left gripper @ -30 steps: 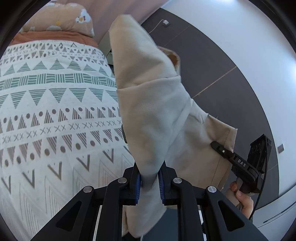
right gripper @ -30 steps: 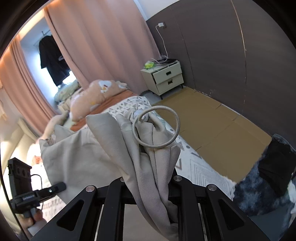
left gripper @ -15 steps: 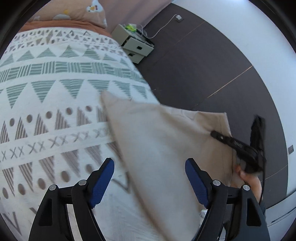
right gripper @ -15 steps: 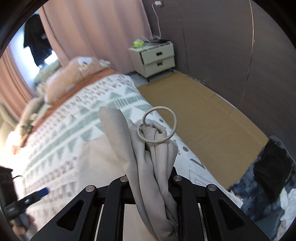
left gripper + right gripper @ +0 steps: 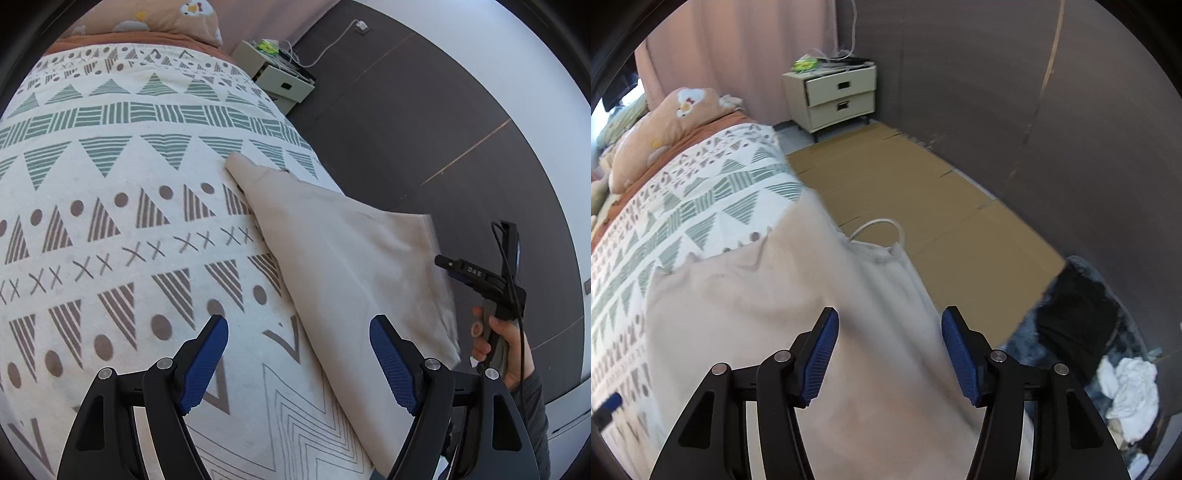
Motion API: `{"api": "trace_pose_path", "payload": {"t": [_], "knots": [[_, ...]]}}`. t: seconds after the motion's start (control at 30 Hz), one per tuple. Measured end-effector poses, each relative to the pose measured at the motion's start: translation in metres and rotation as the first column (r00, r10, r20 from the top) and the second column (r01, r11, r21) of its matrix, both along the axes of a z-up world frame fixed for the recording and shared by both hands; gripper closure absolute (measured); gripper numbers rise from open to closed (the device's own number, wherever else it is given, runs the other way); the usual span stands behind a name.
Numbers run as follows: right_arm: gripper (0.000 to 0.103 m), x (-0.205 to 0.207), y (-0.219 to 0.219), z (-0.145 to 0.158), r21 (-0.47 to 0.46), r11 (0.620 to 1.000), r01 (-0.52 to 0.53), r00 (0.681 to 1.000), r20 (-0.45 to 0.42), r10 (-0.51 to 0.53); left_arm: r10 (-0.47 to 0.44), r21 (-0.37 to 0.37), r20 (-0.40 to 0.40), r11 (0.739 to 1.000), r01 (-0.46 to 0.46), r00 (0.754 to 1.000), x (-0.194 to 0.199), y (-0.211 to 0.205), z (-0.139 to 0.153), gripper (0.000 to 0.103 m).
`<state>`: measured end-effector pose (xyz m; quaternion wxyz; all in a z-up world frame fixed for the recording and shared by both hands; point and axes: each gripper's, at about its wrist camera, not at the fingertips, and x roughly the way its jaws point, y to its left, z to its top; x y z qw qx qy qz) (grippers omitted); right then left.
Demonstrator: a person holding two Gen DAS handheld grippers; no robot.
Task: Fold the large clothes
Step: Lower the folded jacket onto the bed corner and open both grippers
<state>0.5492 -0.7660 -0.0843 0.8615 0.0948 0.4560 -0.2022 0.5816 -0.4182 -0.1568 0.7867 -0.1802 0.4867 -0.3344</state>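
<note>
Left hand-held gripper [image 5: 297,363]: jaws spread wide, nothing pinched; bedspread [image 5: 110,221] seen between the pads, beige garment [image 5: 343,266] just to its right.
Right hand-held gripper [image 5: 890,356]: jaws caught mid-opening; garment lies under/between the pads but isn't pressed, so prob let go.
Garment spot: laid on the bed near its right edge, part of it draped over toward the floor.
Handling: soft, light, floppy cloth, no stiffness, prob bunches easily; drawstring loop [image 5: 882,230] can snag.
Where to grab: best pinched at a hem or corner, both layers together, not mid-panel.
</note>
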Motion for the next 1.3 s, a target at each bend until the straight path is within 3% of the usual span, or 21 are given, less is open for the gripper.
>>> {"api": "trace_pose_path", "payload": {"t": [0.37,0.53,0.67,0.8,0.9,1.03,1.1,1.13,1.2,1.3], "knots": [[0.045,-0.144,-0.029,-0.012,0.158,0.981,0.11,0.991,0.061,-0.121,-0.052,0.043,0.002,0.998,0.052,0.999,-0.028,-0.018,-0.002,0.023],[0.045,-0.202,-0.038,-0.04,0.298,0.941,0.159,0.977,0.093,-0.194,-0.083,0.054,0.003,0.995,0.083,0.997,-0.045,-0.031,-0.002,0.023],[0.045,-0.218,-0.042,-0.068,0.398,0.902,0.164,0.97,0.102,-0.221,-0.135,0.066,0.012,0.989,0.134,0.991,-0.062,-0.045,0.0,0.024],[0.045,-0.222,-0.037,-0.091,0.515,0.847,0.131,0.954,0.168,-0.249,-0.181,0.092,-0.019,0.979,0.182,0.983,-0.074,-0.06,-0.004,0.038],[0.043,-0.217,-0.033,-0.11,0.559,0.812,0.169,0.946,0.14,-0.293,-0.2,0.087,-0.05,0.975,0.204,0.979,-0.079,-0.068,-0.011,0.044],[0.039,-0.213,-0.03,-0.137,0.656,0.729,0.195,0.924,0.126,-0.36,-0.214,0.102,-0.076,0.97,0.221,0.974,-0.085,-0.079,-0.024,0.05],[0.039,-0.21,-0.027,-0.144,0.674,0.714,0.192,0.916,0.137,-0.376,-0.231,0.105,-0.105,0.965,0.242,0.967,-0.087,-0.086,-0.033,0.064],[0.041,-0.209,-0.026,-0.144,0.666,0.723,0.184,0.916,0.151,-0.373,-0.247,0.108,-0.119,0.96,0.26,0.962,-0.088,-0.089,-0.037,0.066],[0.08,-0.208,-0.026,-0.138,0.623,0.76,0.187,0.913,0.175,-0.368,-0.274,0.099,-0.128,0.953,0.287,0.953,-0.089,-0.093,-0.041,0.067],[0.089,-0.205,-0.029,-0.126,0.597,0.78,0.189,0.913,0.185,-0.363,-0.285,0.095,-0.125,0.95,0.297,0.95,-0.088,-0.094,-0.04,0.067]]}}
